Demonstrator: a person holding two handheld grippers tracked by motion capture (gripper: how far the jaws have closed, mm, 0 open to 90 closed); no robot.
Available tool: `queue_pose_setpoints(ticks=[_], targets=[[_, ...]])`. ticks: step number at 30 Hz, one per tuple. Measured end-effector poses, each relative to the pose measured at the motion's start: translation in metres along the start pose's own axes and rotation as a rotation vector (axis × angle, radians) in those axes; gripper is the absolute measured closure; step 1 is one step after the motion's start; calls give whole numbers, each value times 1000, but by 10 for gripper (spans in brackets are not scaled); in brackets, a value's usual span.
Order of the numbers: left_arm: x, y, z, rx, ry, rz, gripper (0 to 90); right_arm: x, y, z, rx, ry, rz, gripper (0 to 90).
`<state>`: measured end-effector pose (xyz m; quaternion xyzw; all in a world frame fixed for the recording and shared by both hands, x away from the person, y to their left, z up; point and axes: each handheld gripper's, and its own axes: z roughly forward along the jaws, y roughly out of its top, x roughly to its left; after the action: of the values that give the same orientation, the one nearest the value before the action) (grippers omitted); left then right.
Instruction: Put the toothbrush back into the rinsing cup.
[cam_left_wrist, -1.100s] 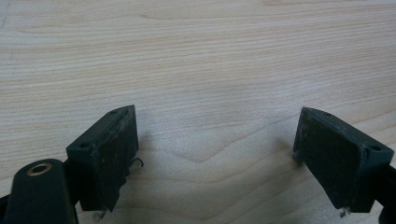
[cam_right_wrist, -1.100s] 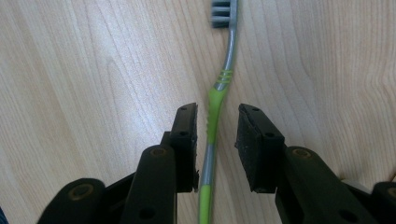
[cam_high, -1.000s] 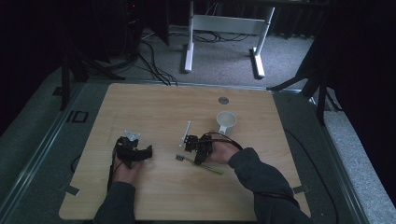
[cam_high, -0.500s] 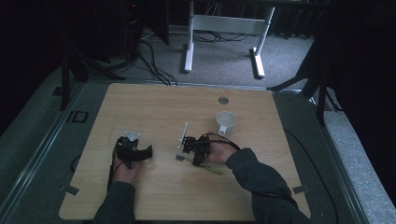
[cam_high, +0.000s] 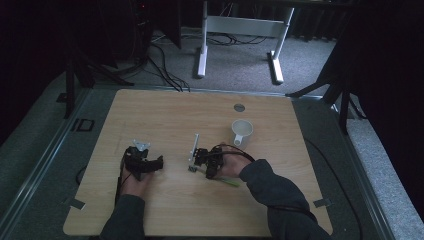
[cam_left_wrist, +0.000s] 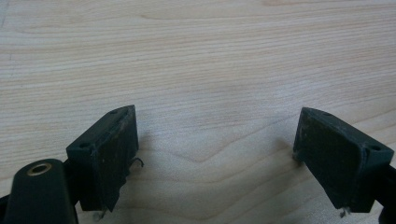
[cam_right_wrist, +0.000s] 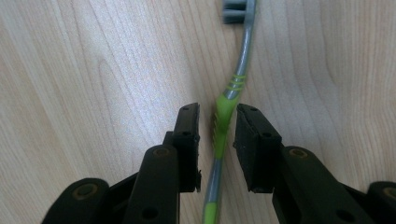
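Note:
A green and grey toothbrush (cam_right_wrist: 227, 100) lies flat on the wooden table (cam_high: 165, 115), its bristle head pointing away from my right gripper. My right gripper (cam_right_wrist: 217, 140) straddles the green part of the handle. Its jaws are narrowly apart, and a sliver of table shows between the left jaw and the handle. In the high view the right gripper (cam_high: 198, 163) sits at the table's middle, and the toothbrush's green tail (cam_high: 228, 181) sticks out behind the hand. My left gripper (cam_left_wrist: 215, 154) rests low over bare wood, wide open and holding nothing; the high view shows it (cam_high: 154, 163) at the left.
A white cup (cam_high: 242, 131) stands just beyond and to the right of the right gripper. A small grey disc (cam_high: 239, 107) is set into the table farther back. A thin pale strip (cam_high: 194, 146) shows by the right gripper's far side; I cannot tell what it is.
My right gripper has crept slightly to the left along the toothbrush. The left gripper and the cup have stayed put.

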<state>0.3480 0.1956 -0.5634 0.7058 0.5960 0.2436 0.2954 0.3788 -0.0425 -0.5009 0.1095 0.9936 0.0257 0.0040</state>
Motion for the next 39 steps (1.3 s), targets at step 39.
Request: queue_pose_setpoints(ticks=[39], targets=[[0, 0, 0, 0, 0, 0, 145, 0, 1, 15, 50, -19, -1, 725]])
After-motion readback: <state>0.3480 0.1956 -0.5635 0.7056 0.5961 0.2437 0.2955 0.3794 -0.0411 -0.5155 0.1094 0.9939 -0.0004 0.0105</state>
